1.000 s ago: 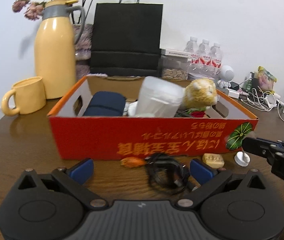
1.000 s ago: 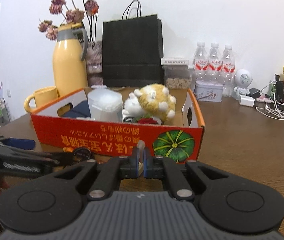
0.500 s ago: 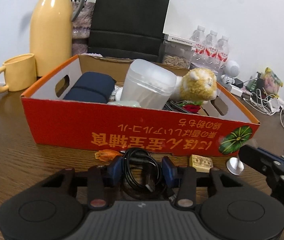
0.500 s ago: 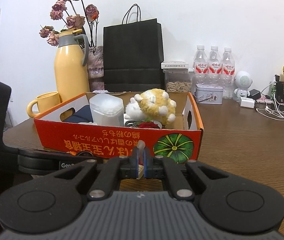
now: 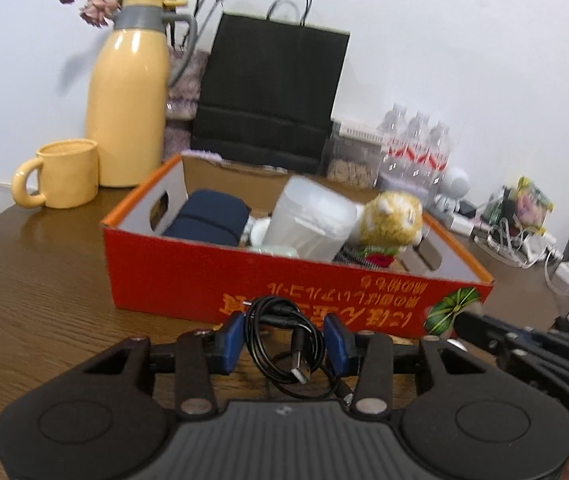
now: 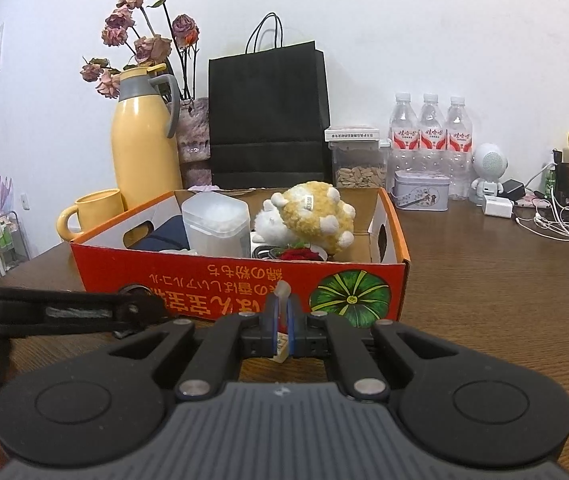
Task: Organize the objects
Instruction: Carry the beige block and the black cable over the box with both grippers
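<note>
left gripper (image 5: 284,344) closed on coiled black cable (image 5: 290,346), blue pads pressed against bundle's sides, held in front of red cardboard box (image 5: 188,276). cable judged light, limp, springy; loops and plug end hang loose and may snag on box rim, so grip across whole coil is preferred, not on one strand. right gripper (image 6: 282,322) pressed together, thin translucent piece (image 6: 283,294) pinched between pads, just before box front.

Red cardboard box (image 6: 240,280) blocks straight ahead, packed: plastic container (image 6: 216,224), plush toy (image 6: 308,216). Open tabletop (image 6: 484,288) right of box. Mug (image 5: 60,172), thermos jug (image 5: 128,104) far left.
</note>
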Available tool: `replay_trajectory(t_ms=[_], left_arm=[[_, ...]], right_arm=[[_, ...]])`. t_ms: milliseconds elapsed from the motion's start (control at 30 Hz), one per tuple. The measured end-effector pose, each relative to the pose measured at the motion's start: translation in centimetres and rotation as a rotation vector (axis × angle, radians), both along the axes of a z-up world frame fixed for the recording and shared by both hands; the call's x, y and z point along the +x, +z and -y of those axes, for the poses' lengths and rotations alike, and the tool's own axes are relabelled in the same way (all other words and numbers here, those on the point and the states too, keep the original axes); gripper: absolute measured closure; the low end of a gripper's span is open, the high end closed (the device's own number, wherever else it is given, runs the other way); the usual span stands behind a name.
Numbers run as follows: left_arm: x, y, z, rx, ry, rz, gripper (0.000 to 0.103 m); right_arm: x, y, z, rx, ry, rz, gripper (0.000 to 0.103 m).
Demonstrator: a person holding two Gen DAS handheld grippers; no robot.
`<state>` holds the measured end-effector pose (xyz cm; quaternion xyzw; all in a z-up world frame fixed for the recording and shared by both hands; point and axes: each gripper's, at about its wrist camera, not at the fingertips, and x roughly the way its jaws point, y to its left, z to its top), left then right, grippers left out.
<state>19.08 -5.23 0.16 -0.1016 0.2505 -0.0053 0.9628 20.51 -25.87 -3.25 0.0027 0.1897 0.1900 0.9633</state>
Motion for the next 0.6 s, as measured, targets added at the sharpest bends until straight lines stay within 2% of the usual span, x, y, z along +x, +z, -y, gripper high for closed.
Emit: replay_trajectory(t_ms=[200, 367, 600], left_arm=[[-0.4, 1.8, -1.2, -0.006, 0.001, 0.055, 0.061], [0.3, 3.5, -1.9, 0.031, -0.008, 0.098, 0.061], [2.0, 3.9, -2.3, 0.02, -0.02, 0.102, 0.061]], right_arm=[[0.0, 0.0, -0.6, 0.005, 0.038, 0.007, 0.098], [0.2, 1.3, -1.0, 0.005, 0.058, 0.04, 0.098], [2.0, 2.8, -2.7, -0.001, 0.067, 0.066, 0.098]])
